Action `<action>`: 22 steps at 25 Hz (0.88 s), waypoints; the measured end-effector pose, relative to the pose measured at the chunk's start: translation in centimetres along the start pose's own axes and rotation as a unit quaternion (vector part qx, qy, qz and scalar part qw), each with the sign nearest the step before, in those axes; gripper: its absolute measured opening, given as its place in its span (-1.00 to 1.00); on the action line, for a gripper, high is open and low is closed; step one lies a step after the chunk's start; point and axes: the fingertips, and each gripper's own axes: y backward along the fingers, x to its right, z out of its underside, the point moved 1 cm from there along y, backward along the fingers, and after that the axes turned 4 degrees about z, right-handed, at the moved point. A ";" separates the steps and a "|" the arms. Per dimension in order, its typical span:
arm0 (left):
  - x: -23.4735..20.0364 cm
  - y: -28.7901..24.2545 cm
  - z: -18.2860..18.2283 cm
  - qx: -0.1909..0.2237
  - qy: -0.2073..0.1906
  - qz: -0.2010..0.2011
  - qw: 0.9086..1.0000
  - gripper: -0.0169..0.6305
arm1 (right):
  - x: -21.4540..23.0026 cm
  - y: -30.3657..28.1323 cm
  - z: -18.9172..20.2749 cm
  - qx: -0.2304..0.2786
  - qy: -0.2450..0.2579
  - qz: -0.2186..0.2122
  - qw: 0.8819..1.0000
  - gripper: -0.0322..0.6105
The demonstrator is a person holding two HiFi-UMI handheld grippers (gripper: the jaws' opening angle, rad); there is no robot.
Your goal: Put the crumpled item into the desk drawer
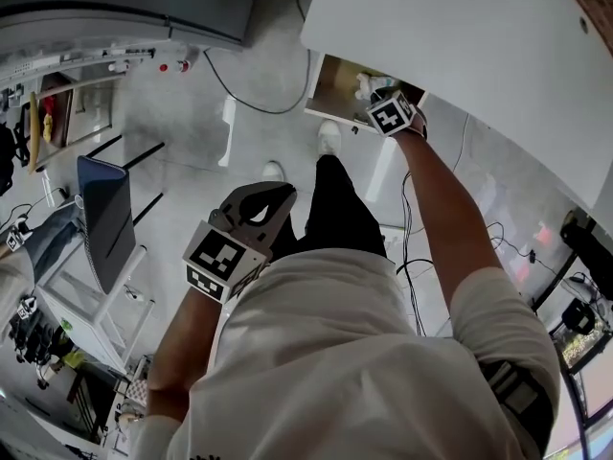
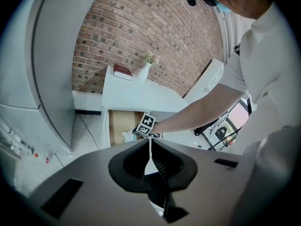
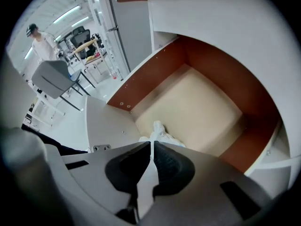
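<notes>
L claw (image 1: pixel 261 207) sits nearest, parked by my hip w/ jaws pressed together and nothing between them. It's idle and well apart from the job.

R claw (image 3: pixel 151 143) is out at arm's length, nose already past the drawer (image 3: pixel 214 67) front. Its jaws are closed too, tips meeting, and the wad (image 3: pixel 162 133) sprouts right off those tips. It looks pinched there, though only a sliver would be in the bite; most of it bulges ahead and a bit to the right jaw's side. The wad's long axis runs roughly on from the jaw line, pointing deeper in.

What counts for the next move: the wad is dead ahead of R claw, just inside the front panel near one front corner, w/ bare pale floor beyond and below it. My guess is it only needs letting go, maybe after a small push further in so it doesn't snag the front edge. R is the only claw in reach.

Farther off, the desk (image 1: pixel 460 36) top overhangs the open drawer.
</notes>
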 end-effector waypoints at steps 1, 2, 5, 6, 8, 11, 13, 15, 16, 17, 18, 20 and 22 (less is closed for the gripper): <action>0.3 0.5 0.3 0.002 -0.004 0.003 1.000 -0.85 | -0.3 0.7 0.0 0.003 -0.003 0.003 1.000 -0.77; 0.5 1.0 0.5 0.004 -0.008 0.006 1.000 -0.85 | -0.7 1.4 0.0 0.006 -0.006 0.007 1.000 -0.77; 1.2 2.6 1.5 0.007 -0.017 0.016 1.000 -0.85 | -2.0 3.5 -0.1 0.016 -0.012 0.016 1.000 -0.79; 1.5 3.3 1.9 0.007 -0.019 0.019 1.000 -0.85 | -2.6 4.3 -0.1 0.018 -0.013 0.019 1.000 -0.79; 2.0 4.9 2.5 0.015 -0.026 0.024 0.999 -0.85 | -4.0 6.1 -0.1 0.021 -0.017 0.024 0.999 -0.79; 2.5 7.4 3.3 0.032 -0.040 0.030 0.998 -0.85 | -6.4 9.0 -0.1 0.029 -0.023 0.028 0.999 -0.80; 2.9 9.2 3.8 0.038 -0.051 0.034 0.997 -0.85 | -8.0 11.1 -0.1 0.037 -0.029 0.031 0.998 -0.80; 3.0 11.2 4.7 0.043 -0.057 0.037 0.997 -0.85 | -10.0 13.2 -0.1 0.045 -0.043 0.030 0.998 -0.80; 3.1 12.2 5.1 0.046 -0.059 0.037 0.996 -0.85 | -11.1 14.3 0.0 0.045 -0.052 0.027 0.997 -0.80; 3.2 13.2 5.5 0.049 -0.061 0.038 0.996 -0.85 | -12.1 15.4 0.1 0.047 -0.059 0.026 0.997 -0.80; 3.4 14.0 5.8 0.053 -0.063 0.038 0.996 -0.85 | -12.8 16.7 0.1 0.054 -0.061 0.030 0.996 -0.80; 3.9 15.3 6.2 0.058 -0.067 0.037 0.995 -0.85 | -13.7 19.1 0.0 0.071 -0.064 0.041 0.995 -0.80; 4.3 16.6 6.7 0.062 -0.075 0.037 0.995 -0.85 | -15.0 21.1 0.2 0.085 -0.074 0.046 0.993 -0.81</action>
